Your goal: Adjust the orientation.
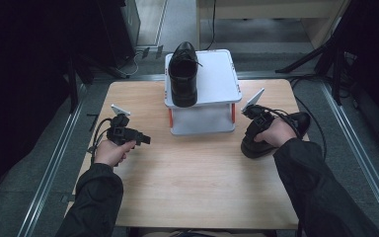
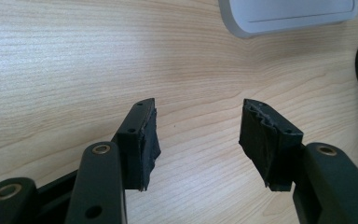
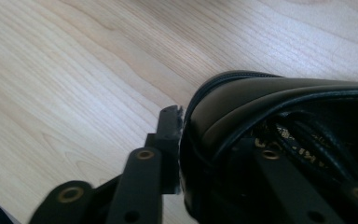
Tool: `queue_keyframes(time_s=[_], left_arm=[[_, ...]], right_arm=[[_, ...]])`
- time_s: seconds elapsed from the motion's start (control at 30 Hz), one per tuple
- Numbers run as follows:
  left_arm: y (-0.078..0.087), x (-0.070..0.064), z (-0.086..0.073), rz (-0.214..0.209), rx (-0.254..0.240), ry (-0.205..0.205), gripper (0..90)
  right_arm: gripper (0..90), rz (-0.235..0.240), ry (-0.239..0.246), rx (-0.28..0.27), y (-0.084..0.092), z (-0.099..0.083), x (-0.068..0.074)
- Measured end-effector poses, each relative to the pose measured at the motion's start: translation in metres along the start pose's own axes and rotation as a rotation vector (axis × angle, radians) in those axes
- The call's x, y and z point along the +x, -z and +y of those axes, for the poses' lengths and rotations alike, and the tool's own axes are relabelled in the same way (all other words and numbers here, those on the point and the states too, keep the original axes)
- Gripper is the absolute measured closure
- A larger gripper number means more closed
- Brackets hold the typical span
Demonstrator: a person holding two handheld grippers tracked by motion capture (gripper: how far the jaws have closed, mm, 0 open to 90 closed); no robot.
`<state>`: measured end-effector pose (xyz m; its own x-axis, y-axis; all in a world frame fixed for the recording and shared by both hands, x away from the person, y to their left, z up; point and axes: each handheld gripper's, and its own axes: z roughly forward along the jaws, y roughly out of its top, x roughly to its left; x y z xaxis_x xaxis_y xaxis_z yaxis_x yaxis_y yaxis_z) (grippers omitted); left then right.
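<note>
A light wooden table (image 1: 197,168) carries a white two-tier stand (image 1: 217,79) with one black shoe (image 1: 183,74) on top. The right gripper (image 3: 200,140) clamps the side wall of a second black shoe (image 3: 270,107), one finger outside, the other inside. The left gripper (image 2: 198,135) hovers with fingers apart over bare wood, the stand beyond its tips.

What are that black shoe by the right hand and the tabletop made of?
The black lace-up shoe on the table looks like smooth polished leather or an imitation: it has a soft sheen and a stitched rim. The pale tabletop looks like light wood or wood-pattern laminate, matte, with visible grain lines.
</note>
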<state>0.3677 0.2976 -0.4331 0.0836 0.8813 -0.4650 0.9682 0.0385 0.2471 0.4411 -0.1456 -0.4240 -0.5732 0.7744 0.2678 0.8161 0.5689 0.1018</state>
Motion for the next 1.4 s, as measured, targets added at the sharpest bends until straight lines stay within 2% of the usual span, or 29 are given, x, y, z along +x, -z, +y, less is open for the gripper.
queue_keyframes(time_s=[0.17, 0.37, 0.5, 0.7, 0.8, 0.97, 1.07, 1.23, 1.4], left_arm=[[0.0, 0.0, -0.001, 0.005, 0.005, -0.01, 46.0], [-0.002, 0.0, -0.002, 0.01, 0.013, -0.011, 46.1], [-0.002, -0.001, -0.001, 0.01, 0.013, -0.01, 46.2], [-0.004, -0.002, -0.001, 0.013, 0.021, -0.022, 46.5], [-0.005, -0.002, -0.001, 0.013, 0.021, -0.021, 46.6], [-0.004, -0.001, -0.001, 0.015, 0.02, -0.021, 46.8], [-0.004, -0.001, -0.001, 0.015, 0.022, -0.023, 46.8], [-0.004, -0.001, -0.001, 0.012, 0.022, -0.017, 46.8], [-0.004, -0.001, -0.002, 0.011, 0.025, -0.017, 46.8]], right_arm=[[80.4, 0.059, -0.067, 0.011, 0.001, 0.0, -0.006], [81.0, 0.036, -0.002, 0.011, 0.006, -0.007, -0.002], [81.4, 0.038, 0.032, 0.009, 0.01, -0.013, -0.001], [81.4, 0.036, 0.064, -0.005, 0.018, -0.02, -0.001], [81.5, 0.017, 0.073, -0.007, 0.019, -0.022, 0.001], [81.3, -0.026, 0.14, 0.011, 0.018, -0.025, 0.009], [81.3, -0.045, 0.223, 0.022, 0.016, -0.026, 0.019], [81.2, -0.022, 0.3, 0.053, 0.015, -0.03, 0.03], [81.4, -0.004, 0.366, 0.084, 0.01, -0.04, 0.029]])
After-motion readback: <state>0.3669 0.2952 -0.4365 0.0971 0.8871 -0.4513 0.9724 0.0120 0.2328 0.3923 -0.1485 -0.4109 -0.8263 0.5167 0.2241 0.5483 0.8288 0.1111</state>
